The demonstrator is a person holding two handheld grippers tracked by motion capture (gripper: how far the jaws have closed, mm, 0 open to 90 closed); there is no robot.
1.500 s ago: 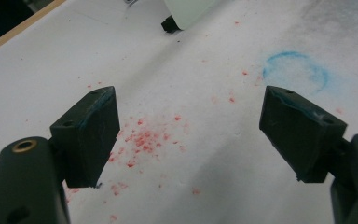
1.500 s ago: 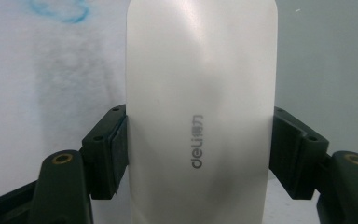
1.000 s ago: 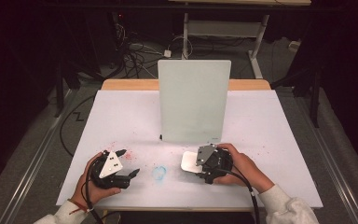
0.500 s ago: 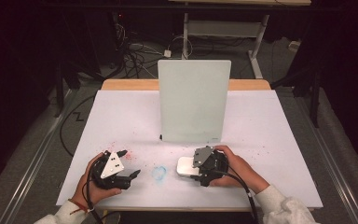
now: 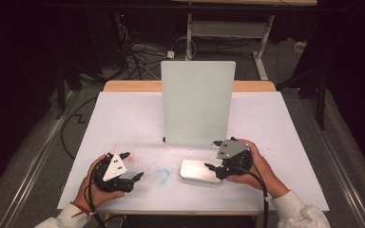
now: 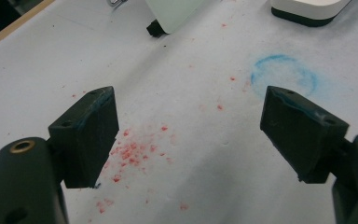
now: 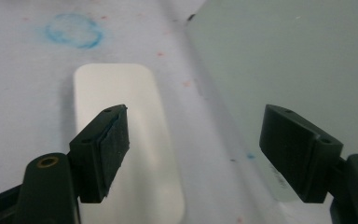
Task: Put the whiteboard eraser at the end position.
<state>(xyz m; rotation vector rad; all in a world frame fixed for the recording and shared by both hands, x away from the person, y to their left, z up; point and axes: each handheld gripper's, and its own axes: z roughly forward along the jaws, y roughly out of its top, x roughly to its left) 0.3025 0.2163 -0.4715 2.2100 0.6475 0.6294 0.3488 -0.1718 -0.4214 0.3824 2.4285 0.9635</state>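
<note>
A flat white rounded-rectangle case [image 5: 199,171] is seen lying on the white paper-covered worktop [image 5: 285,123], just in front of the upright pale green rectangular board [image 5: 197,102]. Right gripper [image 5: 212,155] is held beside it, jaws spread apart, nothing gripped. Left gripper [image 5: 131,165] jaws likewise apart, over red specks [image 6: 128,154] near a blue smudged ring [image 6: 284,74].

Black left gripper [image 5: 132,167], right gripper [image 5: 211,154], grey plates, white sleeves [image 5: 300,213]

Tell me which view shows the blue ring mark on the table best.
The left gripper view: the blue ring mark sits close, sharp and whole, just beyond the open jaws. The right gripper view shows it blurred near the top edge; the high view shows it as a small smudge left of the white block.
</note>
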